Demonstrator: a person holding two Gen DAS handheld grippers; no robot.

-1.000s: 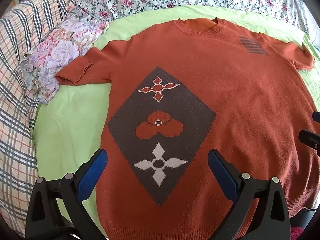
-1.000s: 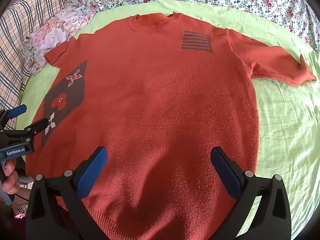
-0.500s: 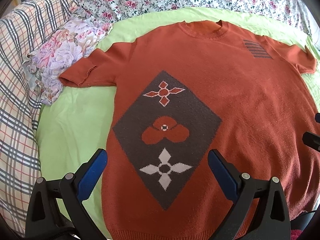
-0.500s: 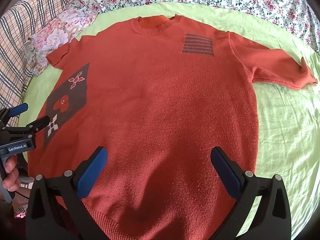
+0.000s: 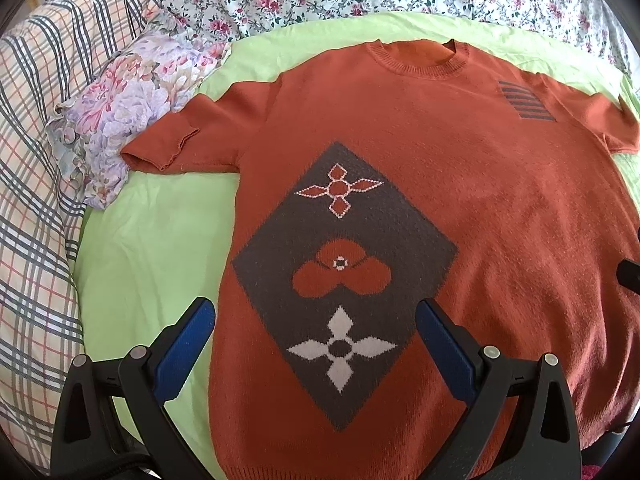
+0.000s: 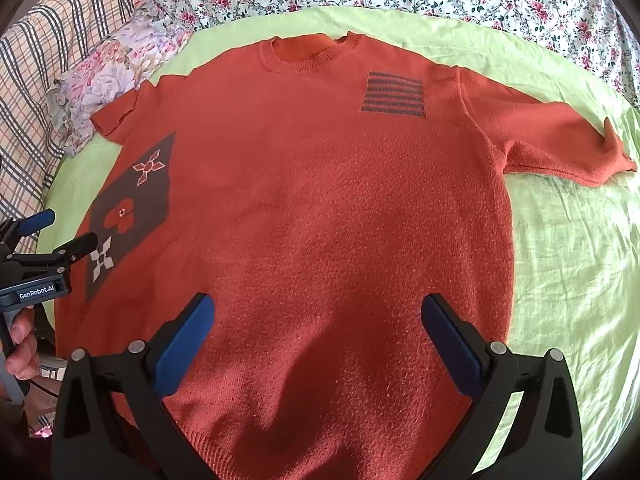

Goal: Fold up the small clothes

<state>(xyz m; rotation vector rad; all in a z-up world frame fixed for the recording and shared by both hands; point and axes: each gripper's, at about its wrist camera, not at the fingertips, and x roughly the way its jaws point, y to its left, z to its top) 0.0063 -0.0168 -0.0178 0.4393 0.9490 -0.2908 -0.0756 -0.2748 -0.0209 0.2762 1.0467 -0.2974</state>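
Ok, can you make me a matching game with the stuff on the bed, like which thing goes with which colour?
Things:
1. sweater
2. sheet
3. diamond patch
4. gripper pads

Colours:
A. blue
B. light green
C. orange-red
D. dark grey-brown

Pairs: 1-C, 2-B, 3-D, 4-A
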